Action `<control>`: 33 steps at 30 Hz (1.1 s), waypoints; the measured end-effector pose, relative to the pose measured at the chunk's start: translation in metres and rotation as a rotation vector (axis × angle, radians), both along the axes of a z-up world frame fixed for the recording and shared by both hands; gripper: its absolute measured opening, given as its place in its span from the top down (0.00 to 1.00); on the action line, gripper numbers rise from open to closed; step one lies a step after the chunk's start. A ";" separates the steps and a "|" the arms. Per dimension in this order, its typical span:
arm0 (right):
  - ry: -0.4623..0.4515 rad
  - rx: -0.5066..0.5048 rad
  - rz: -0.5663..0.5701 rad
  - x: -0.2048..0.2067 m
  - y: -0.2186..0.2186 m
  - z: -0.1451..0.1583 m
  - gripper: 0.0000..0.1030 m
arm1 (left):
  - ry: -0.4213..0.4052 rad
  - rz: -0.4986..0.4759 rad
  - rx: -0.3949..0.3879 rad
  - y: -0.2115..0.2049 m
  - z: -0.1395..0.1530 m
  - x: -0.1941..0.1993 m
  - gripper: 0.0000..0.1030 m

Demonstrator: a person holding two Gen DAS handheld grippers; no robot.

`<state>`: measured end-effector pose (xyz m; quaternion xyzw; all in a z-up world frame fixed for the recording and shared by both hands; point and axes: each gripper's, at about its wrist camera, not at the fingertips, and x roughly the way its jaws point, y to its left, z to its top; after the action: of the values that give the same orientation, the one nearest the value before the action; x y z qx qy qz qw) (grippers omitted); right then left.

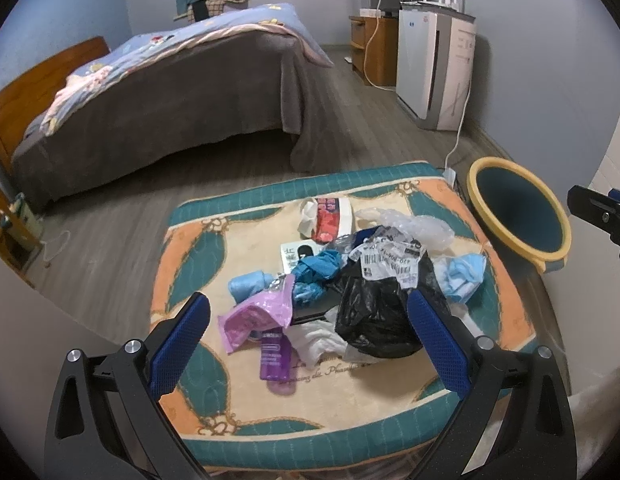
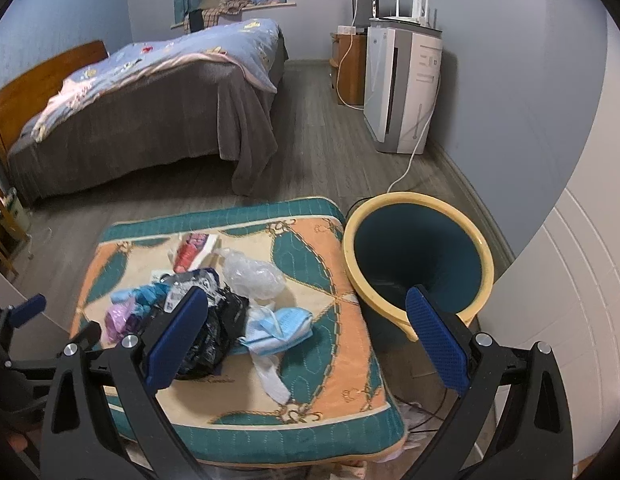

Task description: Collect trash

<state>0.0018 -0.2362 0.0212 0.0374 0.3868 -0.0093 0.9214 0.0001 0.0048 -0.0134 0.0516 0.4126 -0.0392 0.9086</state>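
- Left wrist view: left gripper point(image 1: 307, 330) is held with jaws spread wide, nothing gripped; the trash pile point(image 1: 350, 280) is seen between and just beyond the jaws.
- Black plastic bag point(image 1: 374, 316) lies just inside the right-hand jaw; pink pouch point(image 1: 257, 316) and purple tube point(image 1: 274, 354) lie nearer the left-hand jaw.
- Crumpled blue gloves point(image 1: 314, 274), clear plastic wrap point(image 1: 410, 226) and a red-white wrapper point(image 1: 330, 218) are seen farther ahead of the jaws.
- Everything rests on a teal-orange quilted cushion point(image 1: 189, 248) covering the tabletop.
- Right wrist view: right gripper point(image 2: 307, 330) is also held wide open and empty.
- Blue face mask point(image 2: 277, 326) lies between its jaws, touching the black bag's edge.
- Yellow-rimmed bin point(image 2: 414, 256), teal inside, stands just ahead of the right-hand jaw, beside the cushion edge.
- Bed point(image 2: 149, 92) and white appliance point(image 2: 402, 88) are seen well beyond the jaws.
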 end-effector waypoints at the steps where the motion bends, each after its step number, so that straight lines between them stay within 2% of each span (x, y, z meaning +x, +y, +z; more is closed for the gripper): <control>1: -0.001 -0.008 -0.005 0.000 0.000 0.001 0.05 | 0.003 -0.003 -0.021 0.002 -0.001 0.000 0.05; 5: -0.022 -0.054 -0.026 0.001 -0.001 0.006 0.05 | 0.024 -0.014 0.007 -0.001 -0.005 0.003 0.05; 9: -0.022 0.004 -0.013 0.001 -0.005 0.008 0.05 | 0.028 -0.023 -0.041 0.001 -0.006 0.004 0.05; 12: 0.030 0.022 0.004 0.010 -0.005 0.005 0.05 | 0.056 -0.066 -0.003 -0.007 -0.009 0.009 0.05; 16: 0.062 0.104 -0.030 0.029 -0.016 -0.001 0.05 | 0.021 -0.073 0.059 -0.012 -0.008 0.014 0.05; 21: 0.133 0.109 -0.075 0.062 -0.023 -0.029 0.06 | 0.066 -0.113 -0.036 -0.013 -0.022 0.034 0.05; 23: 0.163 0.097 -0.081 0.071 -0.023 -0.043 0.06 | 0.077 -0.135 -0.030 -0.019 -0.029 0.038 0.06; 27: 0.238 0.076 -0.066 0.083 -0.018 -0.071 0.10 | 0.101 -0.176 -0.078 -0.028 -0.039 0.041 0.07; 29: 0.268 0.074 -0.056 0.087 -0.015 -0.084 0.13 | 0.120 -0.193 -0.079 -0.035 -0.048 0.042 0.07; 33: 0.324 0.093 -0.036 0.094 -0.009 -0.107 0.25 | 0.151 -0.222 -0.034 -0.048 -0.065 0.045 0.07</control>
<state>0.0961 -0.2448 -0.0859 0.0848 0.5296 -0.0140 0.8439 0.0451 -0.0428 -0.0779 0.0783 0.4708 -0.1502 0.8658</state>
